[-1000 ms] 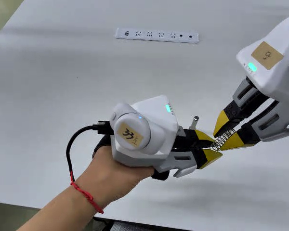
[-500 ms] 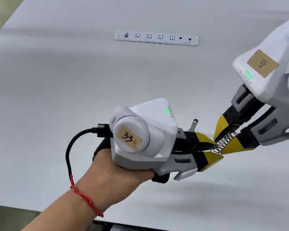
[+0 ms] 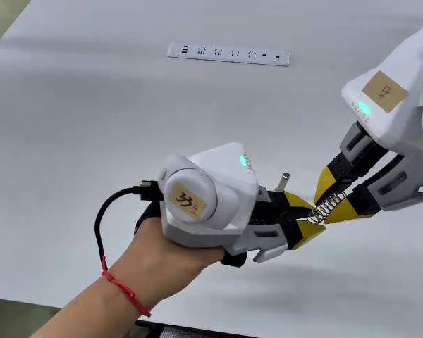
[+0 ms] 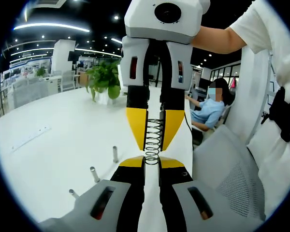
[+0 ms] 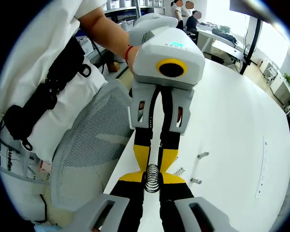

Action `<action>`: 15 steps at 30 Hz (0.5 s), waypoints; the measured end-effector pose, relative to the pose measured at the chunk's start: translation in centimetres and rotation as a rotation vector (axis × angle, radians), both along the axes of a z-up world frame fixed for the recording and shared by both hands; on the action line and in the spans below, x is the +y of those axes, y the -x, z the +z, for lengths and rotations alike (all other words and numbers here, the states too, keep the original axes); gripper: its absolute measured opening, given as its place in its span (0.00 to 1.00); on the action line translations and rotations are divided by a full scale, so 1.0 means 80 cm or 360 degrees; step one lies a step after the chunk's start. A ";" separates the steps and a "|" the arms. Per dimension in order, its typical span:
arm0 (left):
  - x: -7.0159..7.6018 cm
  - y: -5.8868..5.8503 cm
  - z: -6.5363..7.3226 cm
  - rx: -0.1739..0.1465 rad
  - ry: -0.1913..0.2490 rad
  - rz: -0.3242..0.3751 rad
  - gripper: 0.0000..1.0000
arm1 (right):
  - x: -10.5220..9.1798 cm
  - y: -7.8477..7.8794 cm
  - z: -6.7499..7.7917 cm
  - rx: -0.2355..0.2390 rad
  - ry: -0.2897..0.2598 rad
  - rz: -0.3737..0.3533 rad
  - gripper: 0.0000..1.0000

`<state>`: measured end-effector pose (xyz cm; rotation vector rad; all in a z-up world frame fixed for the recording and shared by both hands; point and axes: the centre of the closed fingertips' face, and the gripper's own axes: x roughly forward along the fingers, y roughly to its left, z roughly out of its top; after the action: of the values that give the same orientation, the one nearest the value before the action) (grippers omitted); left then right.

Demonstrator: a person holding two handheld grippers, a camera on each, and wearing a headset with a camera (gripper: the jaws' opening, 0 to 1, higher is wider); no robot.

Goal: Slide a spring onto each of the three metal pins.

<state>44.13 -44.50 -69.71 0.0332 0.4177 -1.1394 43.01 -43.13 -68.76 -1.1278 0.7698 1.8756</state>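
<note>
A small steel spring hangs in the air between my two grippers, which meet tip to tip. My right gripper comes down from the upper right and is shut on the spring's sides. My left gripper, held in a hand at the lower left, is shut on the spring's near end. In the left gripper view the spring stands upright above the left gripper. Three upright metal pins stand bare on the white table. One pin shows behind the left gripper.
A white power strip lies at the far side of the table. A loose spring lies on the table near two pins. A grey mesh chair and the person's body are beside the table edge.
</note>
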 end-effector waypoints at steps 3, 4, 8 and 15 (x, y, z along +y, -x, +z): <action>0.001 -0.001 0.000 -0.0008 0.0003 0.0005 0.06 | 0.001 -0.001 0.001 -0.0006 0.0003 -0.0003 0.07; 0.001 -0.001 0.001 -0.0009 0.0004 0.0007 0.06 | 0.001 -0.001 0.001 -0.0009 0.0003 -0.0002 0.07; 0.003 -0.002 0.001 -0.0013 0.0013 0.0017 0.07 | 0.003 -0.002 0.002 -0.0009 -0.0002 -0.0017 0.07; 0.006 -0.003 0.002 -0.0022 0.0025 0.0026 0.07 | 0.006 -0.001 0.002 -0.0003 0.0005 -0.0034 0.07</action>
<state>44.35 -44.01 -69.58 0.0238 0.3963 -1.1257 43.09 -42.67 -68.60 -1.1187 0.7809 1.8560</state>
